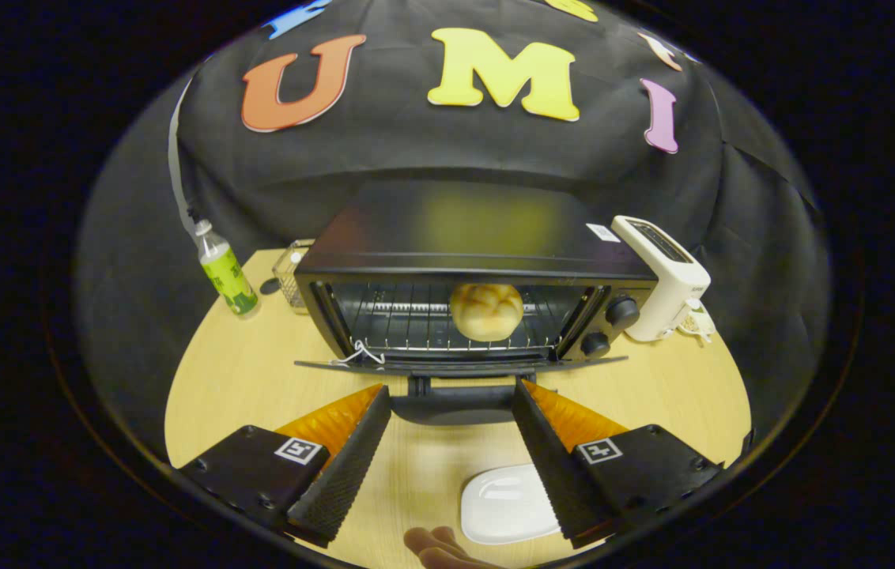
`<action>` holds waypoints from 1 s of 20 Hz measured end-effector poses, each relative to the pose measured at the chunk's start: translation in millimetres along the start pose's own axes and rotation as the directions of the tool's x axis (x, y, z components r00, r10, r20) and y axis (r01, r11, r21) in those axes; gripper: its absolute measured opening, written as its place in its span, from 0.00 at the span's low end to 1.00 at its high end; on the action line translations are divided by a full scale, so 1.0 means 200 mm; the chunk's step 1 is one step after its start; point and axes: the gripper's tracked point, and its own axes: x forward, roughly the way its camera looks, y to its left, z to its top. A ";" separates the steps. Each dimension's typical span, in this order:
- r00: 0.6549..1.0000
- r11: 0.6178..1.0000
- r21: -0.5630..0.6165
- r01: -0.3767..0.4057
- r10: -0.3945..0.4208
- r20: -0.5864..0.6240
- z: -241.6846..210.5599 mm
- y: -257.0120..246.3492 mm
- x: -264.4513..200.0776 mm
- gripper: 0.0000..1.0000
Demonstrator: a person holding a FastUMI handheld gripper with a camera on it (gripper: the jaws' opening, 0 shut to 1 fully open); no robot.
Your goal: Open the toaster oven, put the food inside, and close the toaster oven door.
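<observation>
1. My tool (451,395) was spread wide and held nothing; a white dish (504,503) lay on the surface (234,379) between its fingers.
2. Door handle (459,395) sat just ahead; I judged a glancing push could slip off it.
3. Beyond, the toaster oven (471,269) gaped, its door (459,364) dropped flat.
4. Bun (486,311), round, golden, scored, sat on the rack.

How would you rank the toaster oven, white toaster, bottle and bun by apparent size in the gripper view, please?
1. Toaster oven
2. White toaster
3. Bottle and bun: look alike, unranked.
Gripper open, fingers flanking the door handle.
</observation>
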 end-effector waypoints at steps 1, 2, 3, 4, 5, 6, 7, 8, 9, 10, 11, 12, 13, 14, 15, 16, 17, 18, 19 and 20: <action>0.999 1.000 0.013 -0.021 0.021 0.025 0.01 0.01 -0.01 1.00; 0.998 0.999 0.019 -0.035 0.034 0.054 0.02 0.02 -0.03 1.00; 0.997 0.999 0.020 -0.032 0.030 0.077 0.03 0.00 -0.05 1.00; 0.995 0.999 0.015 -0.030 0.028 0.091 0.04 -0.01 -0.09 1.00; 0.994 1.000 0.008 -0.025 0.024 0.108 0.03 -0.01 -0.13 1.00; 0.988 1.000 -0.007 -0.012 0.013 0.153 0.04 -0.04 -0.19 1.00; 0.978 0.999 -0.030 0.011 -0.004 0.210 0.06 -0.06 -0.25 1.00; 0.962 0.998 -0.056 0.033 -0.017 0.273 0.08 -0.09 -0.34 1.00; 0.941 0.996 -0.071 0.062 -0.035 0.336 0.09 -0.12 -0.44 1.00; 0.919 0.993 -0.081 0.083 -0.045 0.391 0.09 -0.15 -0.55 1.00; 0.899 0.993 -0.079 0.089 -0.046 0.436 0.09 -0.17 -0.66 1.00; 0.874 0.993 -0.076 0.089 -0.041 0.485 0.09 -0.19 -0.77 1.00; 0.850 0.994 -0.074 0.085 -0.033 0.526 0.11 -0.21 -0.88 1.00; 0.822 0.994 -0.067 0.084 -0.031 0.569 0.12 -0.25 -1.00 1.00; 0.796 0.995 -0.058 0.085 -0.033 0.604 0.13 -0.29 -1.11 1.00; 0.785 0.995 -0.058 0.079 -0.026 0.618 0.12 -0.32 -1.20 1.00; 0.780 0.996 -0.055 0.064 -0.016 0.625 0.11 -0.33 -1.28 1.00; 0.777 0.998 -0.044 0.053 -0.013 0.629 0.10 -0.37 -1.35 1.00; 0.773 0.999 -0.031 0.044 -0.014 0.635 0.11 -0.41 -1.41 1.00; 0.762 0.999 -0.020 0.040 -0.018 0.647 0.12 -0.46 -1.46 1.00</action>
